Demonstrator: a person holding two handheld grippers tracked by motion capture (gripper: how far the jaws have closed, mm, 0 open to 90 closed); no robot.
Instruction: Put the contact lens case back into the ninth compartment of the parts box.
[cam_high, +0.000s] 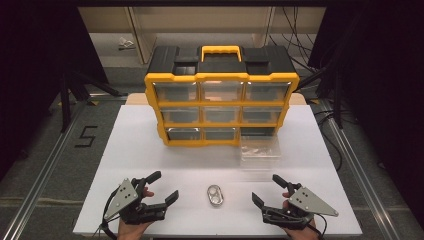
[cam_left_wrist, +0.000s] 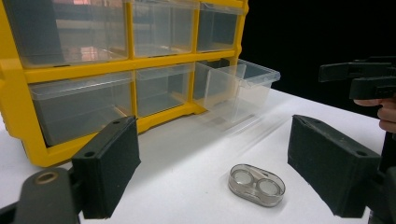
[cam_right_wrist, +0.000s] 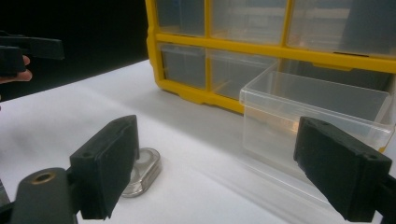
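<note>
Case (cam_high: 216, 195), lower centre: small, light, rigid, slick plastic; grip long sides. Left claw (cam_high: 159, 189), right claw (cam_high: 266, 189): both released.

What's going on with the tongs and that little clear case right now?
Left tongs open, right tongs open, both empty. Little clear case on the table between them, untouched. Bottom-right drawer pulled out of the yellow organizer. Nothing in the way.

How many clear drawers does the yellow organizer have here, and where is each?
9: eight sit in the organizer, three each in the top and middle rows, two in the bottom; the bottom-right drawer is pulled out onto the table.
</note>
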